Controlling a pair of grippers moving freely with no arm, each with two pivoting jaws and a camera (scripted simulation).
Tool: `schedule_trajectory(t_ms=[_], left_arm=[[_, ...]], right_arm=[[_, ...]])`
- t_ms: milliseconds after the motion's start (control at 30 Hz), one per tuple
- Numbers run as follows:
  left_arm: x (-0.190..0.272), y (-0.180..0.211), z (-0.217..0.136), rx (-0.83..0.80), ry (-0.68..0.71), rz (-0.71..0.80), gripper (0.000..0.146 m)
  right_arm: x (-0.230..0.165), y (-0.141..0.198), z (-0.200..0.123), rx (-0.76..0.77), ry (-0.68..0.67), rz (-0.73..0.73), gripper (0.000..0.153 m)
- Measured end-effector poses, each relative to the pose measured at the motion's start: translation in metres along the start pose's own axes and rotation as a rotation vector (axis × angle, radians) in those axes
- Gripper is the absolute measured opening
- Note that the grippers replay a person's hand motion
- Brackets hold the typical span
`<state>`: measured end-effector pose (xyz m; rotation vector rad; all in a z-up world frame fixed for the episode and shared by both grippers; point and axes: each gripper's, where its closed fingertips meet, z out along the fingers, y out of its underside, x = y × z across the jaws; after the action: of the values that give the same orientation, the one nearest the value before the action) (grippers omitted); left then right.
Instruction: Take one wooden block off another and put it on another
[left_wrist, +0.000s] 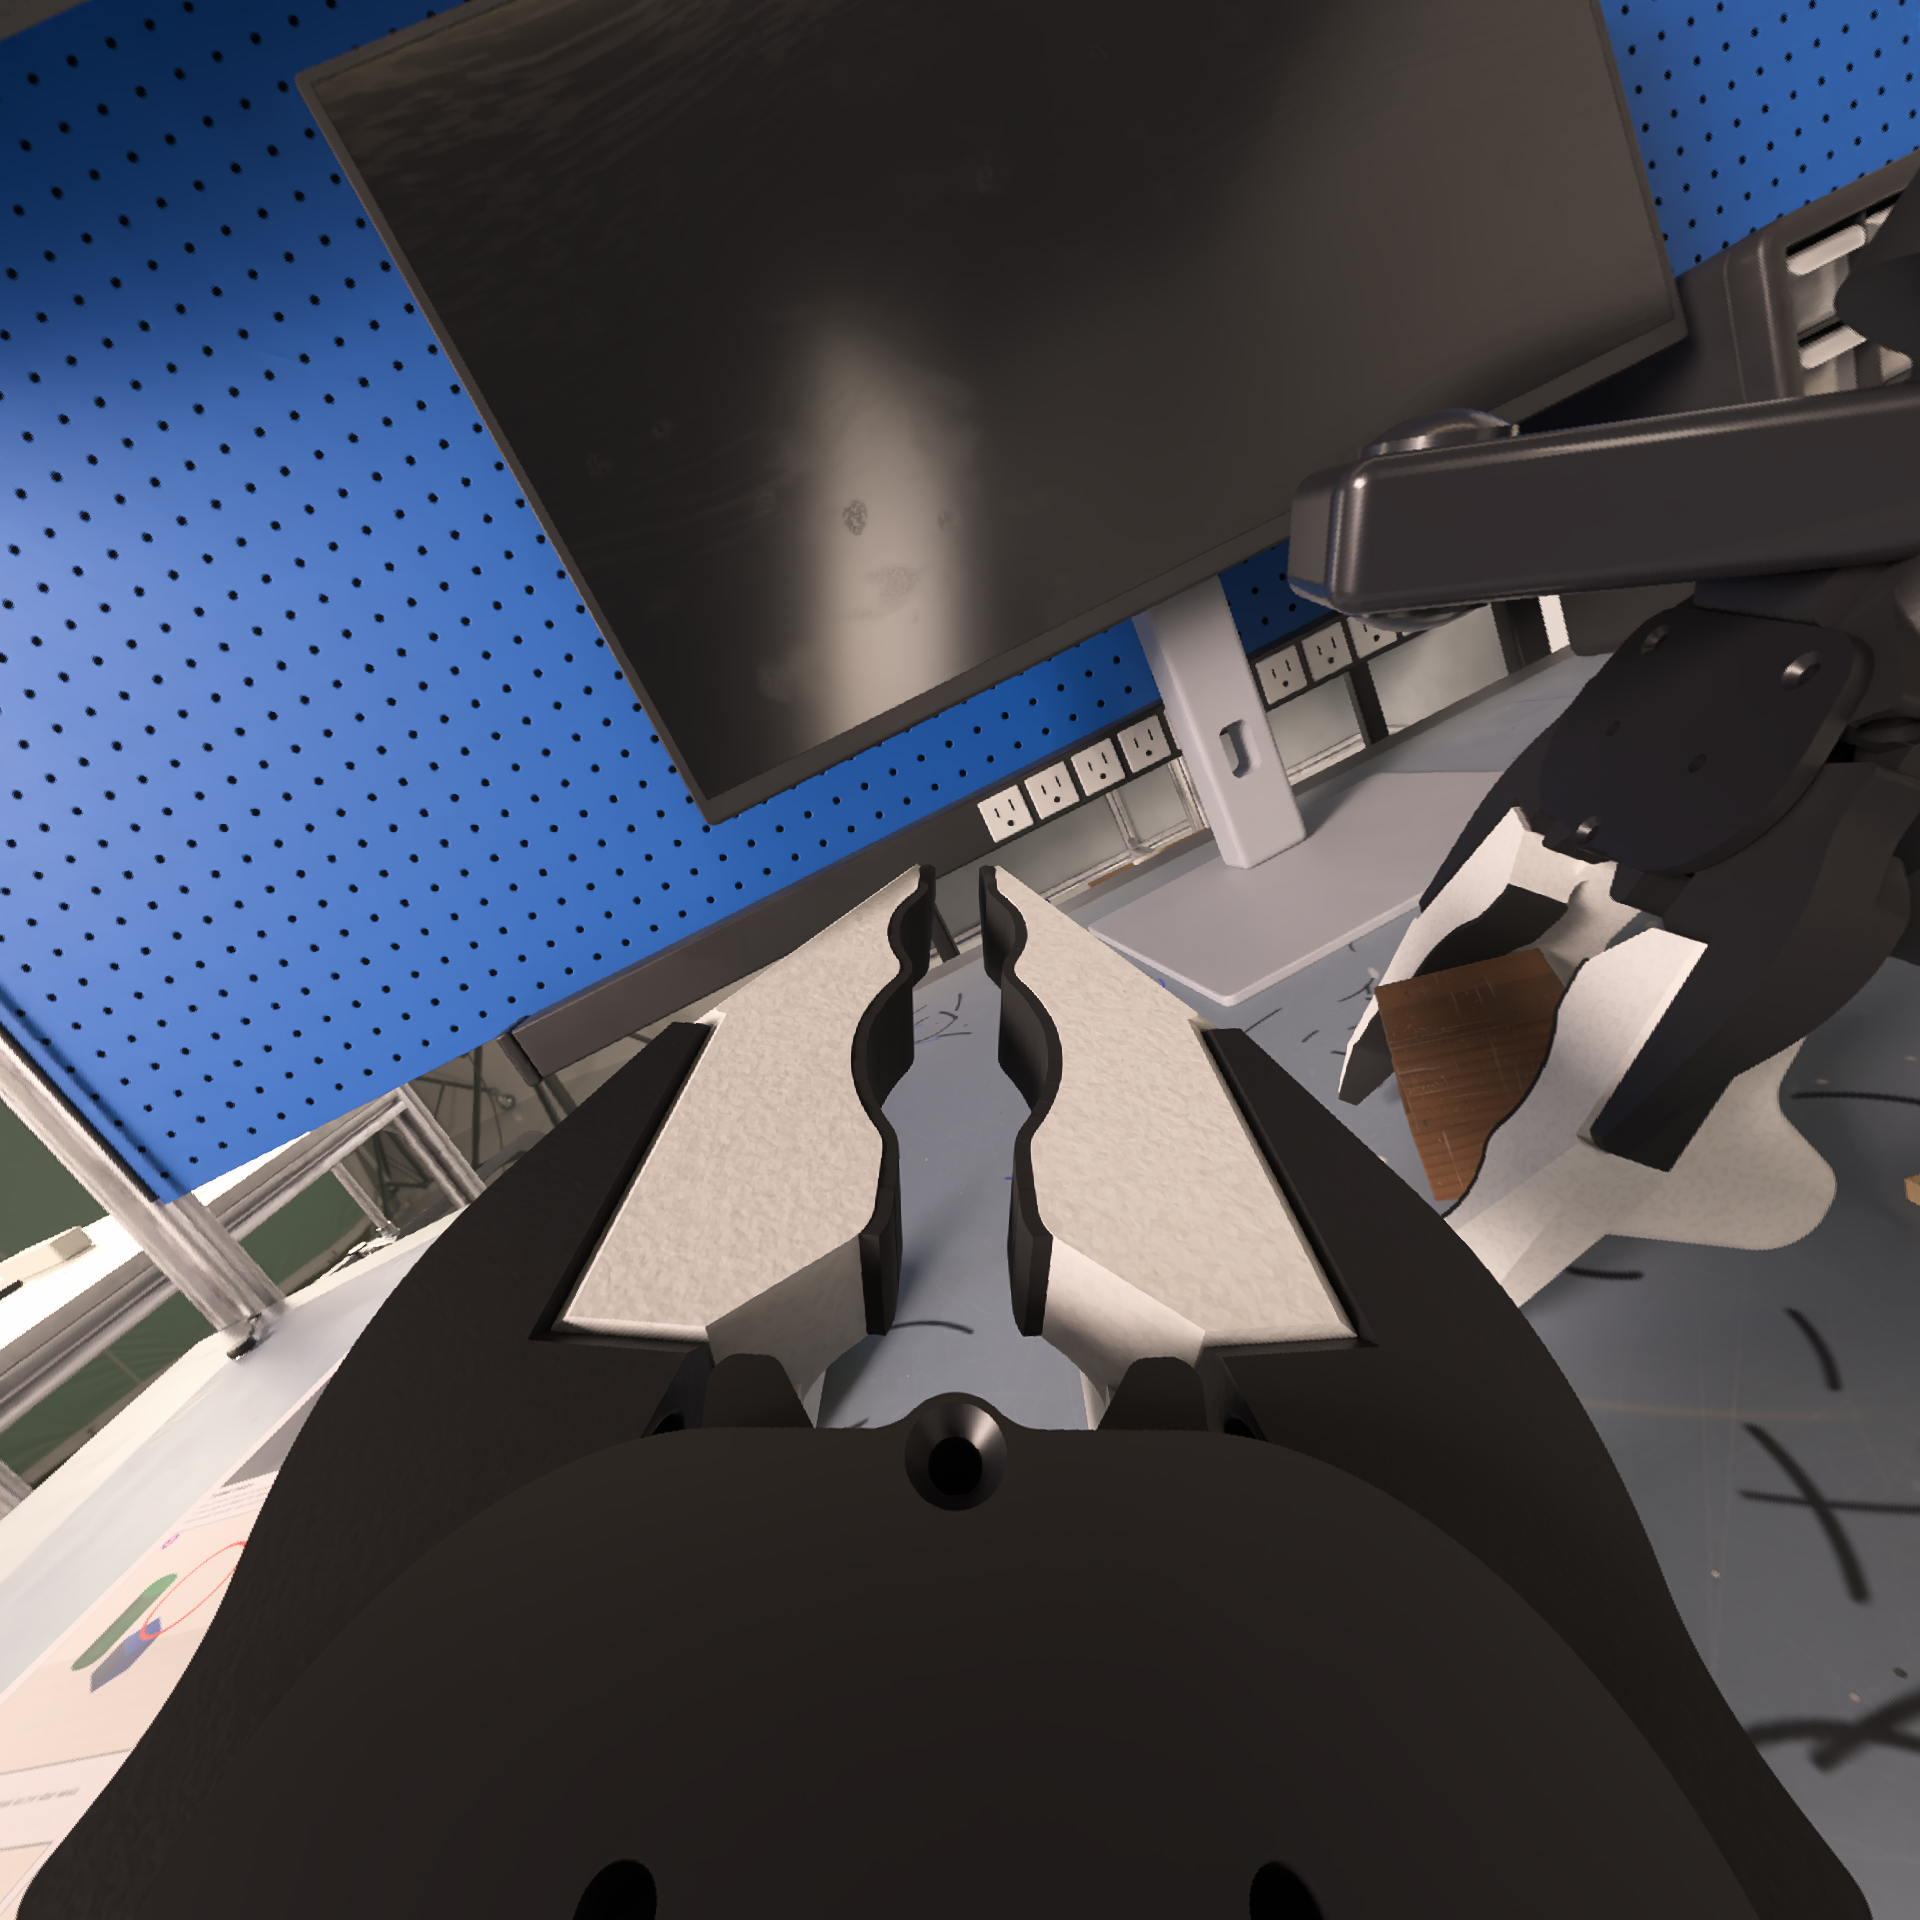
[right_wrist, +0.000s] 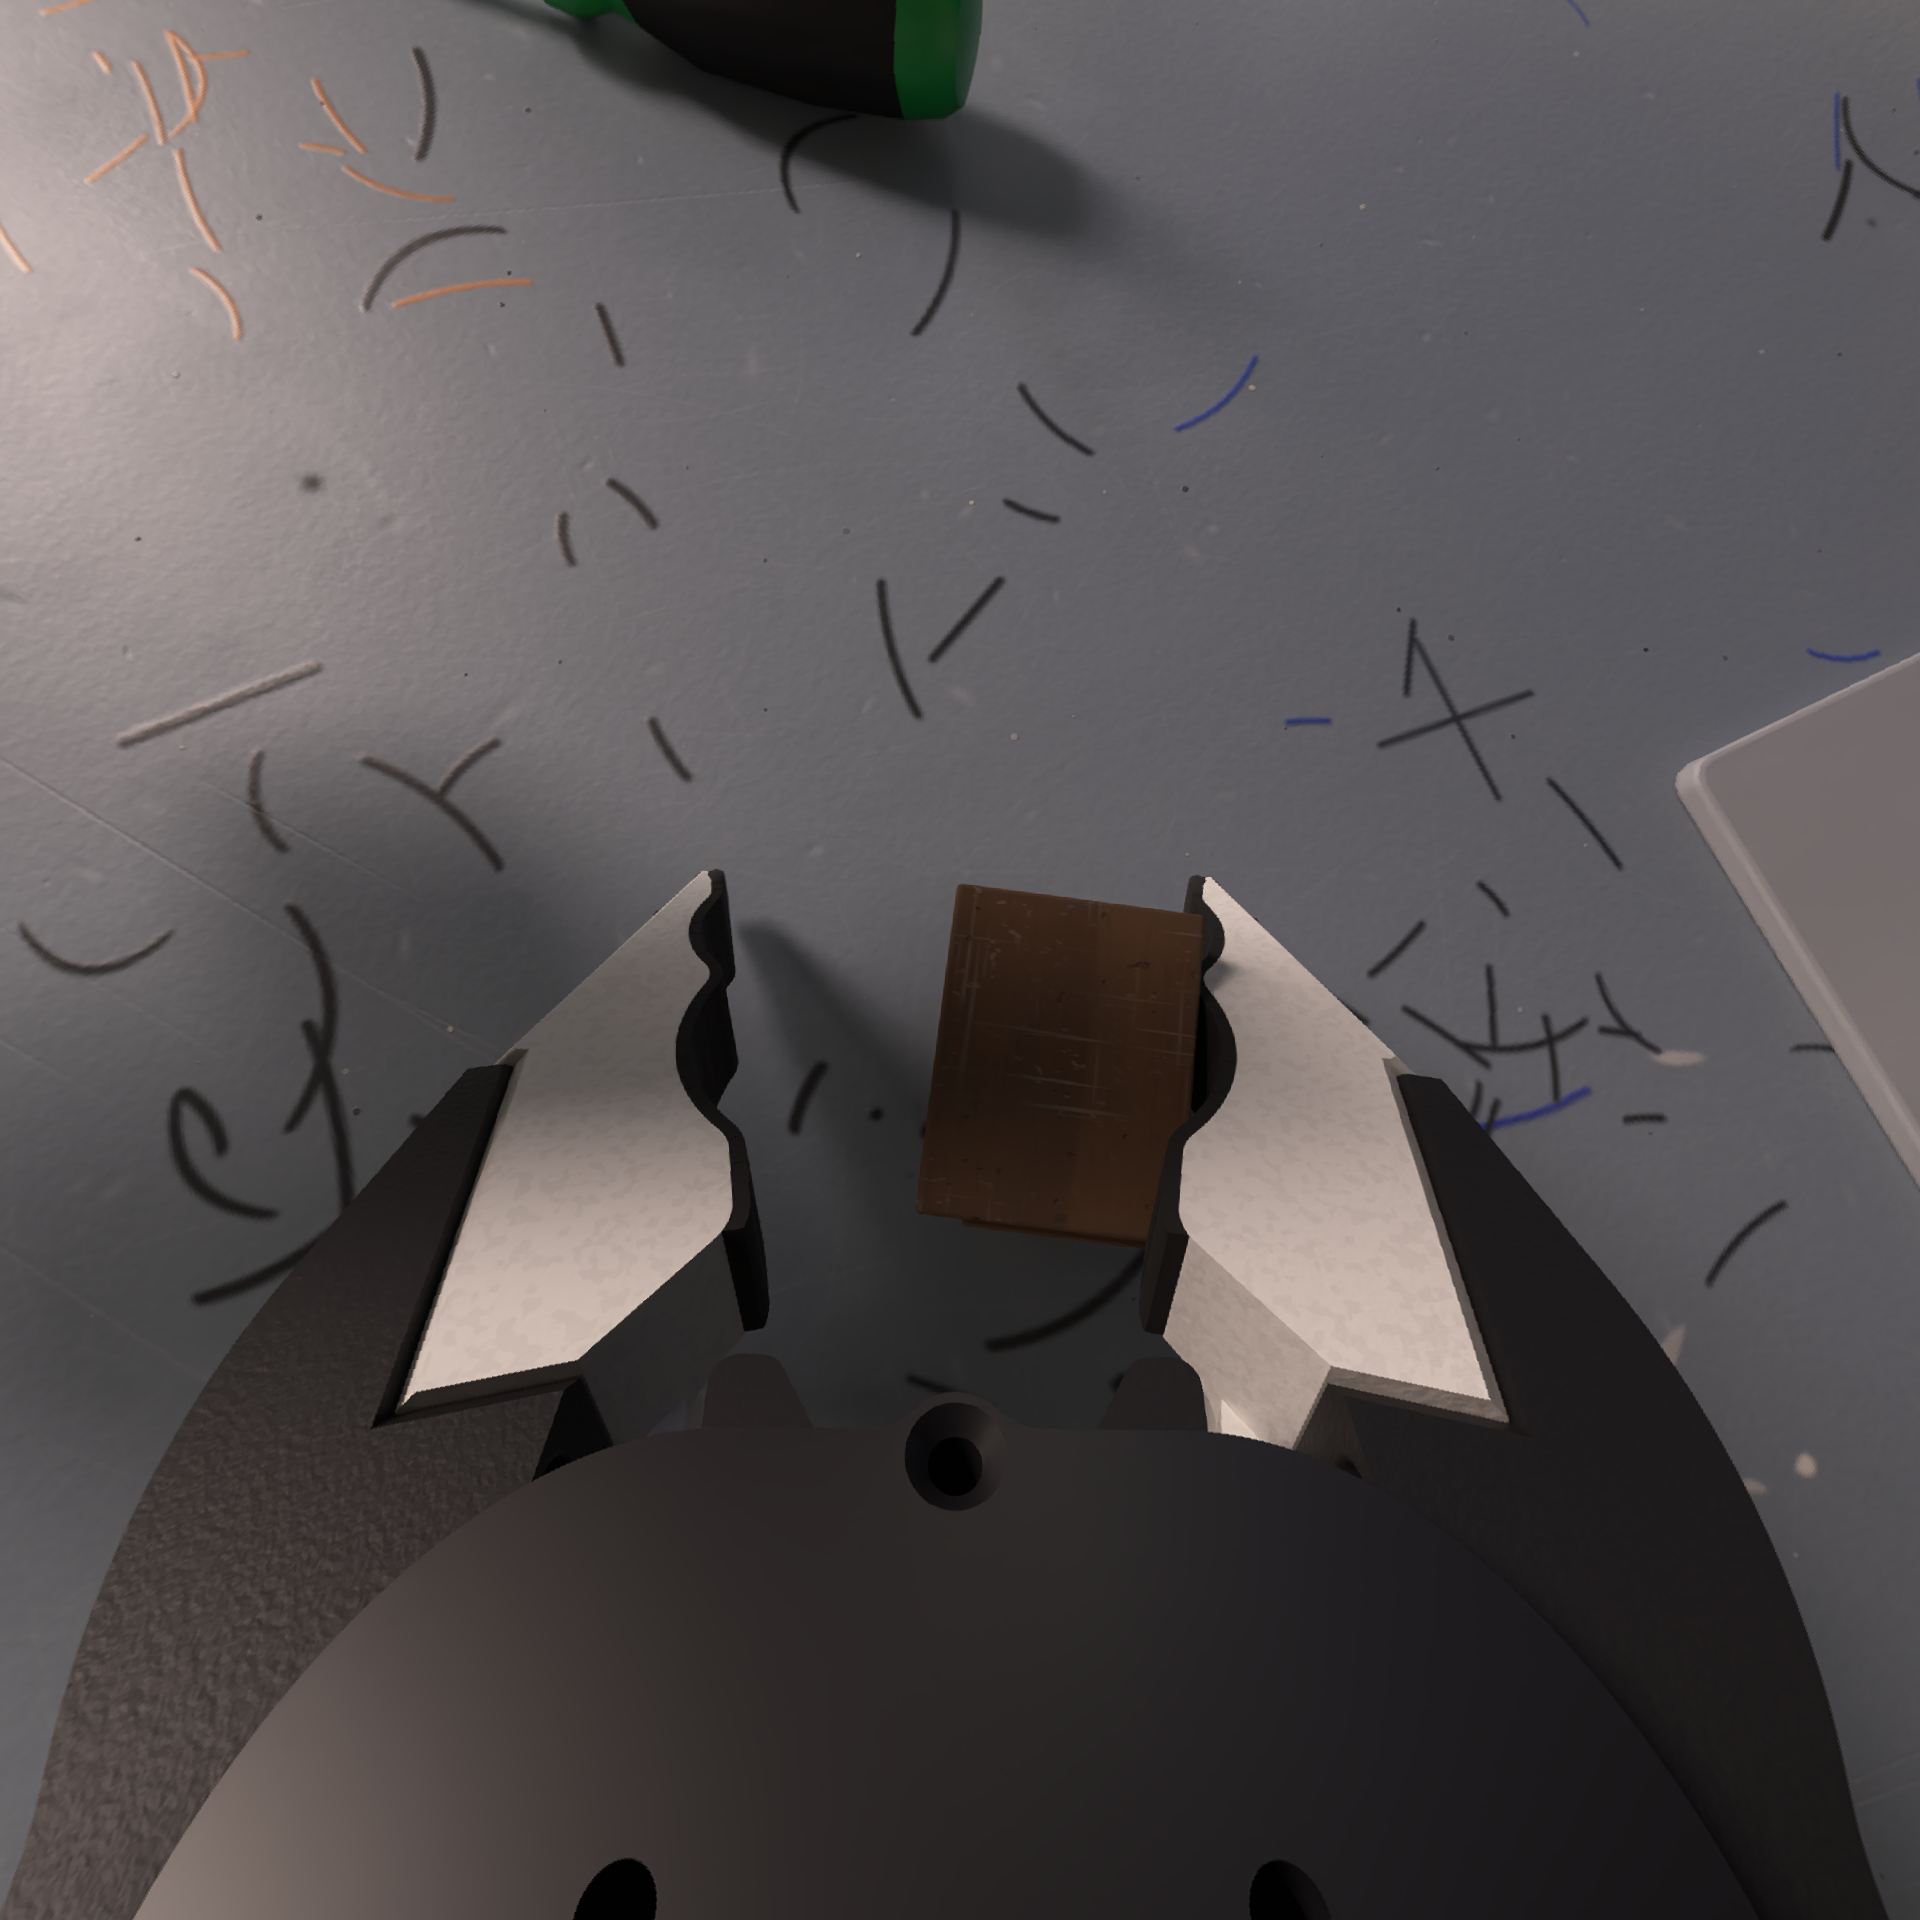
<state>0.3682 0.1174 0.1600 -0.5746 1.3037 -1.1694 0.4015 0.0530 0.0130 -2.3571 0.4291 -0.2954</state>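
A grey, scribble-marked tabletop (right_wrist: 727, 468) is lying below. The left gripper (left_wrist: 954, 883) is sitting nearly closed, empty, facing a dark monitor (left_wrist: 935, 364). Only the right wrist view shows the right gripper (right_wrist: 961, 894) spread open around the dark brown wooden block (right_wrist: 1060, 1070), which is touching its right finger.

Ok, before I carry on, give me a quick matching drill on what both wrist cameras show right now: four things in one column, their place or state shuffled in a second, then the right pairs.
Things
1. left gripper
2. right gripper
3. wooden block
4. green-and-black tool

Place or state
A. lies at the top edge of the right wrist view
B. jaws wide apart, facing down at the grey table
C. sits against one finger, clear of the other
D. jaws nearly together, nothing between, aimed at the dark monitor

Pairs: 1-D, 2-B, 3-C, 4-A
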Motion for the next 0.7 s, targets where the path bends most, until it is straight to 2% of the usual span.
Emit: schedule_trajectory(t_ms=[133, 267, 367, 500, 700], left_arm=[[0.003, 0.003, 0.001, -0.013, 0.012, 0.001, 0.008], [0.006, 0.007, 0.001, -0.030, 0.022, -0.003, 0.008], [0.005, 0.008, 0.001, -0.041, 0.030, -0.029, 0.008], [0.011, 0.014, 0.003, -0.091, 0.093, -0.099, 0.008], [0.042, 0.022, 0.003, -0.188, 0.325, -0.239, 0.008]], right_arm=[[-0.005, -0.001, -0.001, -0.031, -0.008, -0.009, 0.077], [0.000, -0.002, -0.004, -0.039, 0.021, -0.019, 0.056], [0.009, -0.003, -0.016, 0.054, 0.065, 0.000, 0.046], [0.021, -0.001, -0.040, 0.176, 0.066, 0.088, 0.040], [0.031, 0.008, -0.073, 0.347, 0.047, 0.189, 0.036]])
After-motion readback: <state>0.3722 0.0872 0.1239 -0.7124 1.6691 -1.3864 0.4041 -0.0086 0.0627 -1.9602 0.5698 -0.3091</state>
